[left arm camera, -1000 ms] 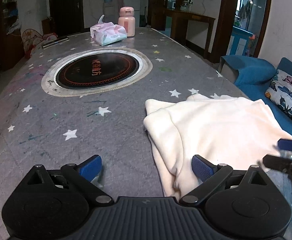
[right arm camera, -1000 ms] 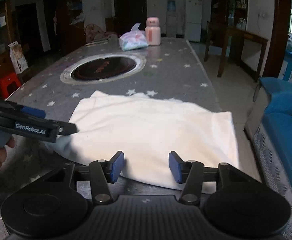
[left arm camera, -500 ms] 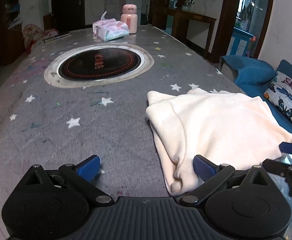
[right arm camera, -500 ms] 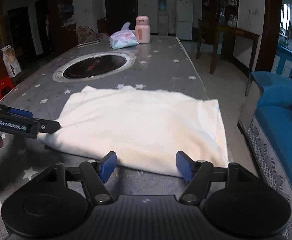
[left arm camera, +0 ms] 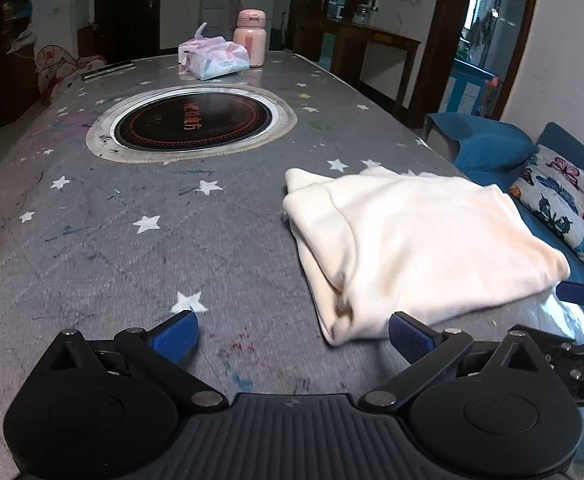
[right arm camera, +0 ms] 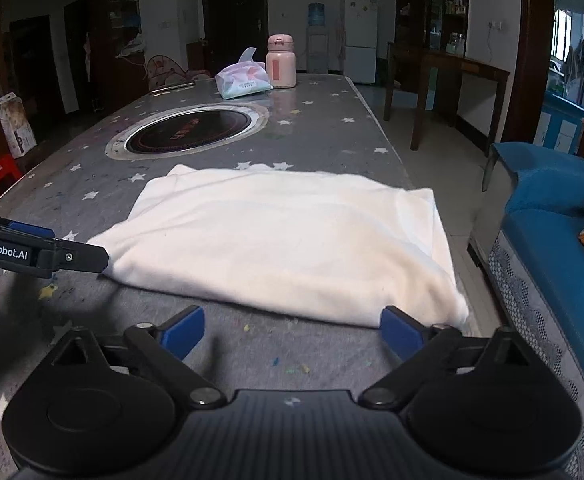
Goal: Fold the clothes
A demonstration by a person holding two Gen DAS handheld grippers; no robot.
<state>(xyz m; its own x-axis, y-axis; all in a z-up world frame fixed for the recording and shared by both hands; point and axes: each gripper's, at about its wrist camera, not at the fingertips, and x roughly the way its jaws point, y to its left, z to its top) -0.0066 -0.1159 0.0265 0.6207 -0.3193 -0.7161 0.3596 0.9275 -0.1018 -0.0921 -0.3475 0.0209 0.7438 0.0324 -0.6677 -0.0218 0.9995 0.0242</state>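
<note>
Cream garment (right arm camera: pixel 284 240) lies folded into a flat rectangle on the grey star-print table (left arm camera: pixel 132 240), on the near side of the round black cooktop (left arm camera: pixel 190 124) set in the tabletop, its right edge close to the table edge beside the blue sofa (right arm camera: pixel 552 208). Right gripper (right arm camera: pixel 292 330) sits just short of the garment's near edge, jaws opening wide, nothing between them; the right blue pad is just at the near right corner of the cloth, and contact is unclear. Left gripper (left arm camera: pixel 292 334) has its jaws spread wide and empty, parked just short of the garment's near left corner, right pad next to the cloth but not pinching it. Both grippers look released, so the step seems to be lining up for the next fold, or the fold is done. To do it well: bring each gripper onto its own near corner, get all layers into the jaws, not only the top one, since the left edge shows stacked layers with a rounded lip. Close firmly before lifting. Lift both corners together and level, carry toward the cooktop, and lay the near edge onto the far edge squarely. Risk: cloth dragging toward the sofa-side table edge, or layers sliding apart. Tissue pack (left arm camera: pixel 214 58) and pink bottle (left arm camera: pixel 251 38) stand beyond the cooktop, well clear.
</note>
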